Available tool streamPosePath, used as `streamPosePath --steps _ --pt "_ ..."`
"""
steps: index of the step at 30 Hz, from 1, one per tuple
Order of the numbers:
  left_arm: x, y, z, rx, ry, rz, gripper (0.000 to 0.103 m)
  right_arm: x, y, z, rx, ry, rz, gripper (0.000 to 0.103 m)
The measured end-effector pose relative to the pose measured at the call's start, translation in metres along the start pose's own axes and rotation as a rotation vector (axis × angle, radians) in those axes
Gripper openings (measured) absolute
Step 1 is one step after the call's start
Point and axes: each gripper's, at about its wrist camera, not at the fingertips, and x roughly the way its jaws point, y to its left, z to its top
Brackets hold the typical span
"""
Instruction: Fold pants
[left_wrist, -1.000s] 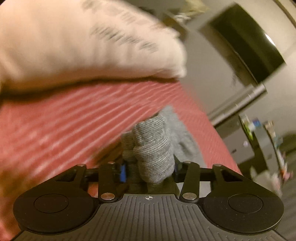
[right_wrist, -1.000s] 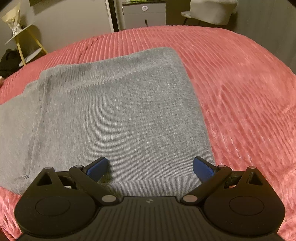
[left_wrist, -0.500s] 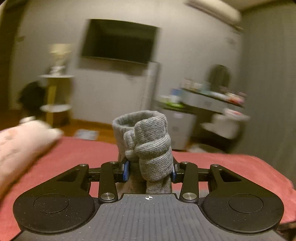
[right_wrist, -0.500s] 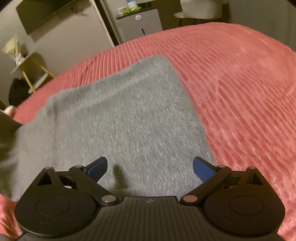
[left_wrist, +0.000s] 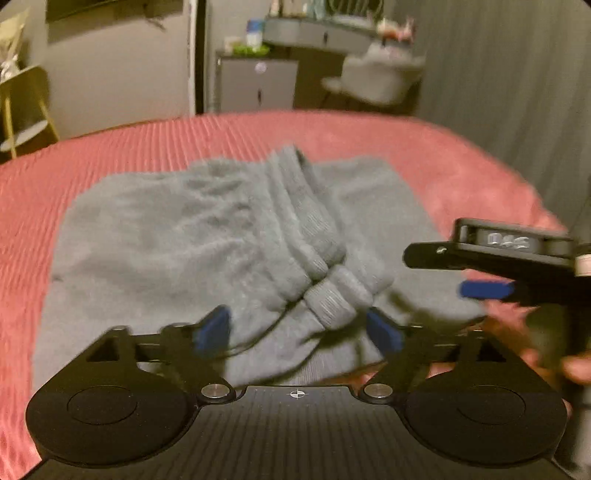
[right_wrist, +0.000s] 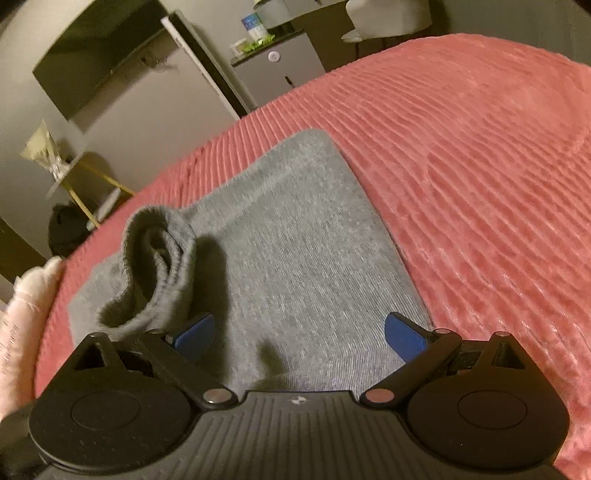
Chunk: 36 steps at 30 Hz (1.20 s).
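Grey knit pants (left_wrist: 192, 236) lie folded over on the red bedspread (left_wrist: 110, 151). Their ribbed cuffs (left_wrist: 325, 273) rest on top of the lower layer, just ahead of my left gripper (left_wrist: 299, 328), which is open and empty. In the right wrist view the pants (right_wrist: 306, 251) spread flat, with the bunched cuffs (right_wrist: 155, 266) lying to the left. My right gripper (right_wrist: 299, 334) is open and empty above the near edge. It also shows at the right of the left wrist view (left_wrist: 487, 288).
A pink pillow (right_wrist: 26, 306) lies at the bed's left side. Past the bed stand a grey cabinet (left_wrist: 258, 85), a white chair (left_wrist: 373, 81), a yellow-legged side table (right_wrist: 77, 177) and a wall television (right_wrist: 96, 62).
My left gripper carried the bunched cuffs over, laid them on the flat pants and opened. The right gripper stayed open over the near edge, tilting upward.
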Motion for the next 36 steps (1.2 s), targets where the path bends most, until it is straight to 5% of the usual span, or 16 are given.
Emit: streamPosePath --steps 3,7,11,14,19,21,22,28,36 --pt "-0.043 0.041 0.000 -0.107 -0.091 0.058 0.097 -0.006 -0.009 0.004 0.072 -0.029 0.037 0.099" --pt "-0.078 0.109 -0.005 -0.260 -0.176 0.286 0.098 -0.016 -0.003 0.003 0.130 -0.087 0.148 0.099" --pt "-0.086 0.150 -0.019 -0.429 -0.144 0.370 0.098 0.016 0.016 -0.001 0.175 0.069 0.306 0.099" --pt "-0.083 0.179 -0.031 -0.559 -0.104 0.337 0.098 0.045 0.026 -0.003 0.200 0.161 0.355 0.099" --pt "-0.062 0.189 -0.037 -0.679 -0.038 0.337 0.098 0.061 0.049 -0.003 0.177 0.138 0.382 0.094" --pt "-0.056 0.189 -0.039 -0.677 -0.020 0.335 0.098 0.069 0.062 -0.006 0.128 0.156 0.339 0.053" --pt "-0.055 0.190 -0.040 -0.676 -0.014 0.333 0.098 0.073 0.067 -0.008 0.097 0.157 0.288 0.049" --pt "-0.052 0.188 -0.041 -0.686 -0.040 0.270 0.098 0.064 0.099 -0.003 0.011 0.105 0.253 0.042" --pt "-0.059 0.186 -0.044 -0.691 -0.045 0.252 0.098 -0.007 0.148 0.048 -0.028 -0.110 0.456 0.038"
